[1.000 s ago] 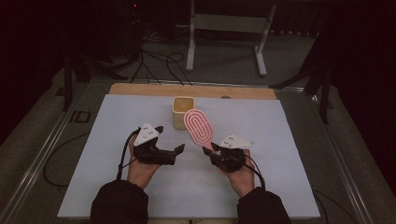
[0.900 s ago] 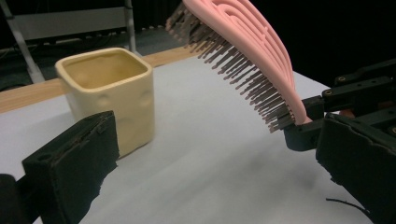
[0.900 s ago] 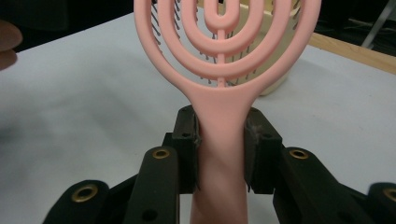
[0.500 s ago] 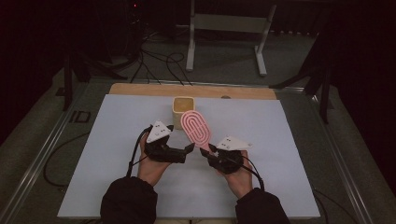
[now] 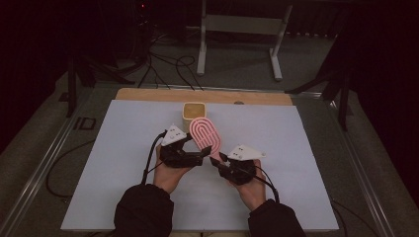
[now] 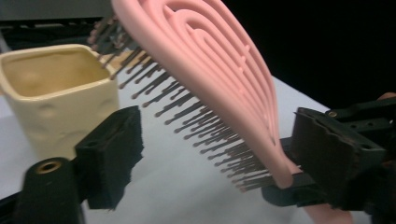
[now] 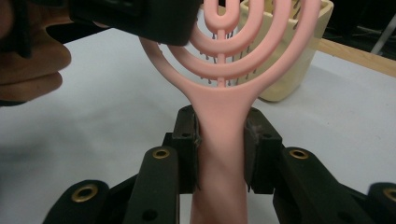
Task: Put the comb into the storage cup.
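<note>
Right gripper view, right tongs (image 7: 219, 149) clamping pink hairbrush (image 7: 224, 93)

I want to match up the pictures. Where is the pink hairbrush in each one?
High view: pink hairbrush at table centre, between the two grippers.
Left gripper view: it slants from the top down to the right, bristles leftward.
Right gripper view: its handle rises at centre.
Shared landmark: the yellow cup behind it.

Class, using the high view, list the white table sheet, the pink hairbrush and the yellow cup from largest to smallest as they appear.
1. White table sheet, by far the largest.
2. Pink hairbrush.
3. Yellow cup, a little smaller than the brush; it stands farther from the camera, so this gap is unsure.
</note>
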Demonstrator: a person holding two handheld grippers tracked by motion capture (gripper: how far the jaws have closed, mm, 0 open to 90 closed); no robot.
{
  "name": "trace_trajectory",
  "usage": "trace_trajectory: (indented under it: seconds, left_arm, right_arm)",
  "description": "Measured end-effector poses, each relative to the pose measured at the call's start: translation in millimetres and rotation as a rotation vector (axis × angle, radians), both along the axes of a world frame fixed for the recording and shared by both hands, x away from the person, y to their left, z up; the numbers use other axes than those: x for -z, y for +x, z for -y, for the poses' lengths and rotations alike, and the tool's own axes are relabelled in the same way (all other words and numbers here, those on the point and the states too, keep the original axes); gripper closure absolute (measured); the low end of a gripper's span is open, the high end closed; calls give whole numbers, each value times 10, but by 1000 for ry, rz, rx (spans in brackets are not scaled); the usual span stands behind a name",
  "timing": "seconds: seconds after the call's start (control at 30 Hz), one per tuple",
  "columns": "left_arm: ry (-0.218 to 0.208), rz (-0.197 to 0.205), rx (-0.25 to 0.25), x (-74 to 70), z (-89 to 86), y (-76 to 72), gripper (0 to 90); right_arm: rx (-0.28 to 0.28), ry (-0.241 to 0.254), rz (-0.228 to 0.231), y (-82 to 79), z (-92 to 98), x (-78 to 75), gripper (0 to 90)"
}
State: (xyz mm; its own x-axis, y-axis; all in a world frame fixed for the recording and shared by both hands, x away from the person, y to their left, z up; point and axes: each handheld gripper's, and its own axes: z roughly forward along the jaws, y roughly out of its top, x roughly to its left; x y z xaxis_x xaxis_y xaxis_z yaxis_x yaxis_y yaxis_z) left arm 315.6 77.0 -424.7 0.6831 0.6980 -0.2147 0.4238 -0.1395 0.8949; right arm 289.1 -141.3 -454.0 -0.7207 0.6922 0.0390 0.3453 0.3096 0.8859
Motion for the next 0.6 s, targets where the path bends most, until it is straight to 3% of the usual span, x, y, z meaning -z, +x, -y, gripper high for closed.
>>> trace_trajectory:
  seconds: [0.2, 0.37, 0.6]
  left_arm:
    - [-37, -37, 35, 18, 53, 33, 319]
    - [-51, -61, 48, 21, 69, 58, 468]
    - [-90, -96, 80, 33, 72, 81, 552]
  right_arm:
    - [-4, 7, 6, -13, -6, -8, 699]
    - [-14, 4, 6, -12, -12, 2, 699]
    - [-16, -4, 2, -3, -19, 19, 699]
